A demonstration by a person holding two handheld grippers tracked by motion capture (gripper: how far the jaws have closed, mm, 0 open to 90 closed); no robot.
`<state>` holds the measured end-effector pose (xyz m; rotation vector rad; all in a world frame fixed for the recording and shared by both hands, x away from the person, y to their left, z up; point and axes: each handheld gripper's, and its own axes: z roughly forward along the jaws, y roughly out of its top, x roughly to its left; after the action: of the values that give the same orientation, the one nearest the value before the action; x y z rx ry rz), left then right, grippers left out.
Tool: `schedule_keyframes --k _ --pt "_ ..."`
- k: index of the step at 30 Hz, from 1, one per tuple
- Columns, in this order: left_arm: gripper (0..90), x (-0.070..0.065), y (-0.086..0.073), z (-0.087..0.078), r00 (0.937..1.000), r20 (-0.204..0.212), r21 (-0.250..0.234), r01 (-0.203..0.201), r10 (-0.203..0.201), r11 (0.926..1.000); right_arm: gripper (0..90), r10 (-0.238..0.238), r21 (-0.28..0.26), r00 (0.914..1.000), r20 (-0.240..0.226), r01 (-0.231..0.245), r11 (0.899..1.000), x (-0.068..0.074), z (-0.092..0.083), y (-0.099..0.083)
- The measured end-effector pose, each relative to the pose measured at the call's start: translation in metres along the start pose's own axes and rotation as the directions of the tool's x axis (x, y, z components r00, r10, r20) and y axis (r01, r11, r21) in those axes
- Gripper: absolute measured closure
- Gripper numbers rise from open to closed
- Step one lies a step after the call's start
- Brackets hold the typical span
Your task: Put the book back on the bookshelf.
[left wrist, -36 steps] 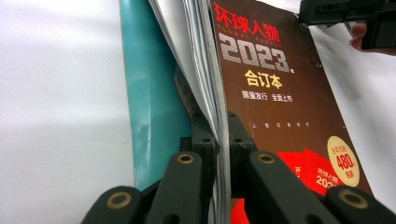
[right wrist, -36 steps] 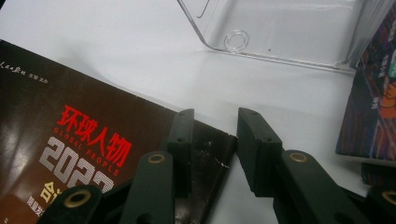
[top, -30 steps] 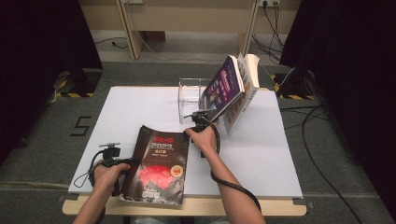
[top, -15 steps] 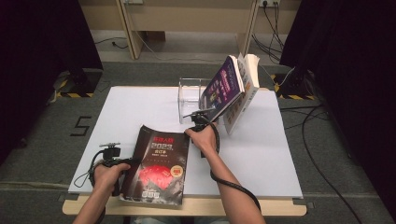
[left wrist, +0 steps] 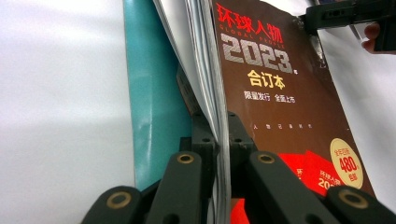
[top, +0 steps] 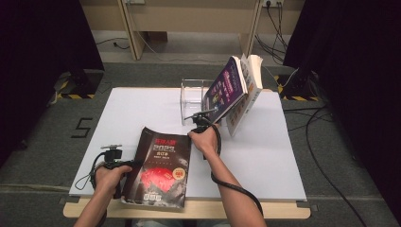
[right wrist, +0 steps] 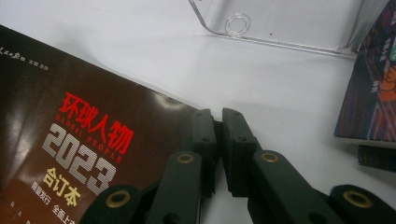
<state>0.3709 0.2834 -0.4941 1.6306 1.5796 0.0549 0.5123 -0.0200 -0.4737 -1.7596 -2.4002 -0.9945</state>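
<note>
A dark brown magazine with red art and "2023" on its cover lies near the table's front edge. My left gripper is shut on the magazine's left edge, and its pads pinch a stack of pages beside a teal sheet. My right gripper sits at the magazine's far right corner. Its jaws have just been closing and now stand almost together, with the cover's corner running in between them. The right gripper also appears across the cover in the left gripper view.
A clear acrylic stand stands behind the right hand. A purple book and a pale book lean against it at the right; the book's edge is close to the right gripper. The white table ends just before me.
</note>
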Motion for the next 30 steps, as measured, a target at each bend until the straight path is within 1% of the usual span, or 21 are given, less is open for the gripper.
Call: schedule_keyframes --k 4,8,9,10,11,12,13,14,15,16,17,19,21,24,26,30 --pt "85.7 0.000 0.000 0.000 1.0000 0.003 0.003 0.000 0.000 1.0000 86.6 0.017 -0.006 0.9995 -0.026 -0.017 1.000 -0.004 0.000 -0.001" --pt "84.5 0.000 0.000 -0.001 1.0000 0.000 -0.005 -0.008 0.008 1.0000 87.3 0.031 -0.018 0.9988 -0.037 -0.032 0.999 -0.004 -0.002 -0.001" --pt "83.5 0.000 0.001 -0.002 0.9999 -0.003 -0.004 -0.014 0.014 0.9999 87.4 0.026 -0.029 0.9986 -0.047 -0.027 0.999 -0.005 -0.002 -0.002" --pt "81.5 0.000 0.001 -0.003 0.9996 -0.007 -0.002 -0.027 0.027 0.9996 87.5 0.035 -0.033 0.9981 -0.051 -0.036 0.999 -0.005 -0.003 -0.002" --pt "79.0 0.000 0.001 -0.003 0.9994 -0.017 -0.003 -0.031 0.031 0.9995 87.6 0.026 -0.043 0.9982 -0.054 -0.028 0.999 -0.005 -0.003 -0.002" --pt "75.9 0.000 0.001 -0.003 0.9988 -0.034 -0.005 -0.036 0.036 0.9993 87.7 0.026 -0.051 0.9979 -0.059 -0.029 0.998 -0.005 -0.004 -0.003" --pt "70.4 -0.001 0.001 -0.003 0.9970 -0.059 -0.006 -0.051 0.051 0.9987 87.7 0.027 -0.058 0.9974 -0.066 -0.030 0.998 -0.004 -0.006 -0.003" --pt "64.9 -0.002 0.001 -0.003 0.9967 -0.061 -0.010 -0.054 0.053 0.9985 87.8 0.029 -0.065 0.9969 -0.073 -0.034 0.997 -0.004 -0.007 -0.003" --pt "56.8 -0.003 0.002 -0.003 0.9970 -0.062 -0.021 -0.048 0.046 0.9986 87.8 0.033 -0.072 0.9963 -0.080 -0.039 0.997 -0.003 -0.008 -0.003" --pt "49.5 -0.005 0.003 -0.004 0.9958 -0.075 -0.029 -0.055 0.052 0.9981 87.8 0.027 -0.083 0.9961 -0.084 -0.034 0.996 -0.002 -0.010 -0.003" --pt "45.0 -0.006 0.003 -0.004 0.9939 -0.091 -0.035 -0.067 0.063 0.9972 87.9 0.025 -0.091 0.9957 -0.089 -0.033 0.995 -0.001 -0.011 -0.003" --pt "40.9 -0.006 0.004 -0.005 0.9929 -0.103 -0.049 -0.066 0.061 0.9966 87.9 0.020 -0.108 0.9951 -0.097 -0.030 0.994 0.001 -0.014 -0.003" --pt "38.8 -0.006 0.004 -0.005 0.9930 -0.104 -0.059 -0.062 0.056 0.9963 87.9 0.013 -0.127 0.9945 -0.104 -0.026 0.992 0.003 -0.017 -0.002" --pt "36.9 -0.006 0.005 -0.008 0.9915 -0.114 -0.084 -0.073 0.063 0.9938 88.0 0.009 -0.152 0.9935 -0.114 -0.026 0.988 0.005 -0.023 -0.002" --pt "37.0 -0.006 0.007 -0.010 0.9926 -0.104 -0.106 -0.074 0.063 0.9916 88.0 0.004 -0.169 0.9923 -0.124 -0.025 0.985 0.007 -0.028 -0.002" --pt "37.9 -0.010 0.008 -0.012 0.9940 -0.082 -0.123 -0.082 0.073 0.9890 88.0 -0.020 -0.203 0.9899 -0.140 -0.009 0.979 0.013 -0.037 -0.001"
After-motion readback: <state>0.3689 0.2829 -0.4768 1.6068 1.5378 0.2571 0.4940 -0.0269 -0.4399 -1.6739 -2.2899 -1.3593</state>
